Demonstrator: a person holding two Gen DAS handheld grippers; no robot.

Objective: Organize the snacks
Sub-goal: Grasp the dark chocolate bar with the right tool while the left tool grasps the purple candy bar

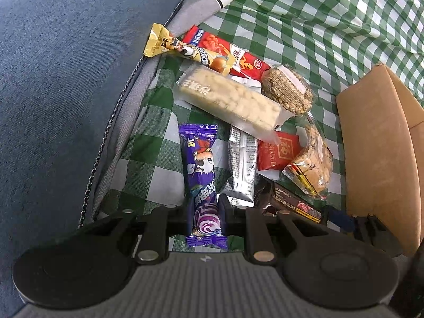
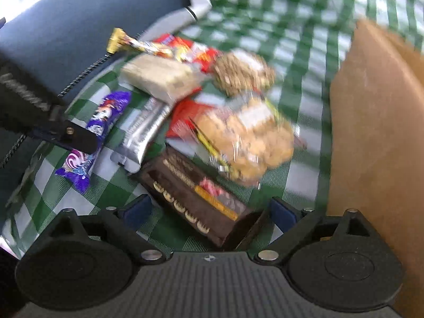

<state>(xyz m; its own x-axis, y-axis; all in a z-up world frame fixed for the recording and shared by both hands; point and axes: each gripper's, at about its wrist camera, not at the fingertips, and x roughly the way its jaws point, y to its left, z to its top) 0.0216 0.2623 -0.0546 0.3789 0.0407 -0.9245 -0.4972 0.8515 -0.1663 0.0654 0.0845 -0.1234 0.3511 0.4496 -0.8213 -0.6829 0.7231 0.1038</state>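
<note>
Both grippers: left (image 1: 203, 206) pinches purple packet (image 1: 201, 177) (right (image 2: 209, 209) wide).

Motion blur smears the right wrist view, leaving the brown snack box (image 2: 201, 201) lettering unreadable.

Wrapped snacks (image 1: 233, 100) — heaped on checked cloth (image 1: 318, 13)

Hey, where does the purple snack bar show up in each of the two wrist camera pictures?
Left wrist: the purple snack bar stands lengthwise at lower centre, its near end between the left tongs, which are closed on it.
Right wrist: the bar lies at left, under the left tongs' finger.
Shared landmark: the silver packet just to its right.
</note>
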